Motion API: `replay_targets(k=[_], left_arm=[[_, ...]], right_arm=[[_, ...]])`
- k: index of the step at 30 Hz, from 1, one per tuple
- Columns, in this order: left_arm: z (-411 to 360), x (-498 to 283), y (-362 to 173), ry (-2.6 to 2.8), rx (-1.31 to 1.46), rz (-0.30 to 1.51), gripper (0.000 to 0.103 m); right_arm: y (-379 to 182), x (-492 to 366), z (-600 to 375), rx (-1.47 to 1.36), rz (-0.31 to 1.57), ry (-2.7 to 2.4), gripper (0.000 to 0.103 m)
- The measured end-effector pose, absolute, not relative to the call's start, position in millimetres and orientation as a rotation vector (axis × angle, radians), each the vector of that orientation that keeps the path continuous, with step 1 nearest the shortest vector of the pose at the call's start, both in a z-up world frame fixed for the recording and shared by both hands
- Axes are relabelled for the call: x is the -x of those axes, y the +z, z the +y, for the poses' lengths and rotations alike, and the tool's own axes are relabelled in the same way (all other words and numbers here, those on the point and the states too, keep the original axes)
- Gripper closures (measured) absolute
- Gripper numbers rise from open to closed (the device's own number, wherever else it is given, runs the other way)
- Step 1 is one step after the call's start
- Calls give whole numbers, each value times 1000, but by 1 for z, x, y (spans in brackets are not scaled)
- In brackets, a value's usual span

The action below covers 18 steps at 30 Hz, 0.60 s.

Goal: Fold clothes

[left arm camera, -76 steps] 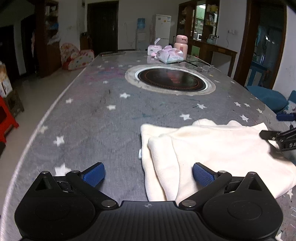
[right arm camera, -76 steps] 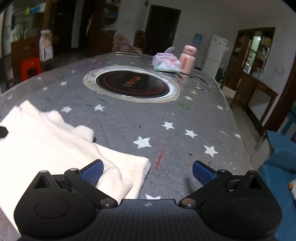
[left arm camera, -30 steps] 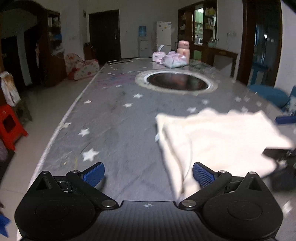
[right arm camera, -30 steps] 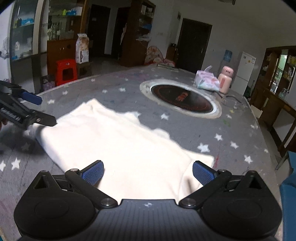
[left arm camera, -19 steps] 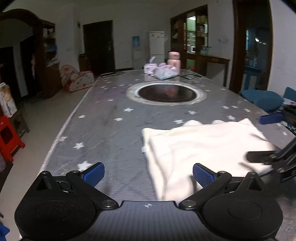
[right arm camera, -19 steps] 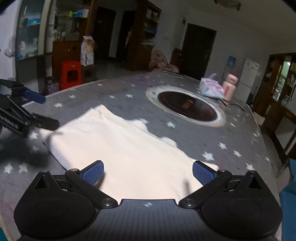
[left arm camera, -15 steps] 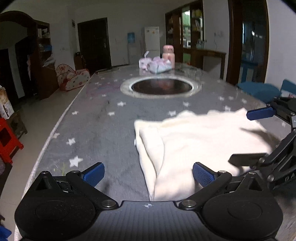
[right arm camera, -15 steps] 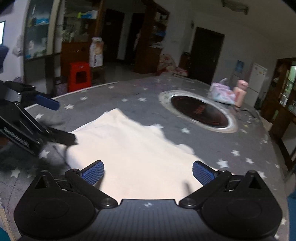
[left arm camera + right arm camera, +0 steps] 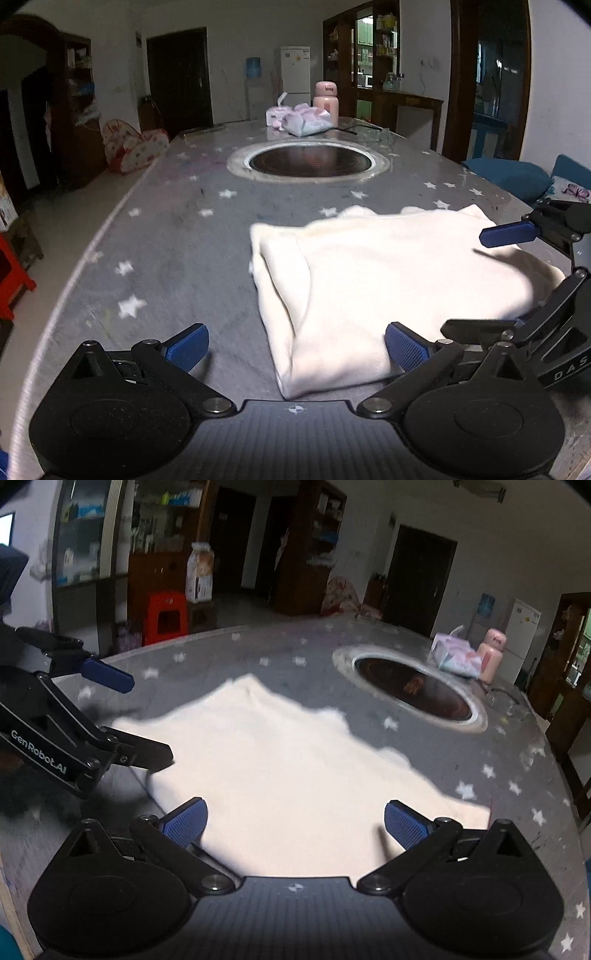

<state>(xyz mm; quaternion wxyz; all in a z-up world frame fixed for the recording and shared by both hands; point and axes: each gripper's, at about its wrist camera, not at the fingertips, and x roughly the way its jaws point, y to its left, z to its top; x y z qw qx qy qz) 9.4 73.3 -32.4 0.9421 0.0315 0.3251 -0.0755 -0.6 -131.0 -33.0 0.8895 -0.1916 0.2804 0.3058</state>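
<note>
Lying folded on the near part of a grey star-patterned tabletop [image 9: 177, 221], cream garment [image 9: 369, 273], round inset cooktop [image 9: 310, 162] beyond, left gripper [image 9: 295, 341] and right gripper [image 9: 295, 821] jaws apart, white fridge [image 9: 294, 70] far back

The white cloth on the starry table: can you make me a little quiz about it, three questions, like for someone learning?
1. True or false: the cream garment lies on the grey star-print table.
2. Are the left gripper and right gripper open or shut?
3. What stands farthest from the grippers: A) the round cooktop, B) the pink flask, C) the garment?

Key: 1. True. 2. Both open, holding nothing. 3. B, the flask stands beyond the cooktop.
</note>
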Motion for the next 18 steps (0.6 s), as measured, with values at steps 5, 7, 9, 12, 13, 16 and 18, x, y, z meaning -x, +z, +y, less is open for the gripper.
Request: replay_targets(k=[5,7,9,12,13,16,18], left_arm=[[75,-4,-19,-158,-40,644,0],[71,-1,-16,-171,-36,627,0],[67,-3,-17,-184,-27,629,0],[59,-10,-26,-171,-46,666,0],[58,-11,-29,-166,-54,678,0],[60,-10,-30,-170,-52,685,0],[61,-8,-27,-173,-50,675,0]], right_arm=[[-23,8,-144,377,548,609,0],[-20,10,-152,372,533,580,0],[-25,9,-158,372,551,551,0],[-33,6,-167,369,584,520,0],[-33,7,-168,364,586,522,0],[-26,10,-175,349,565,519,0],[-19,11,-181,344,541,503,0]])
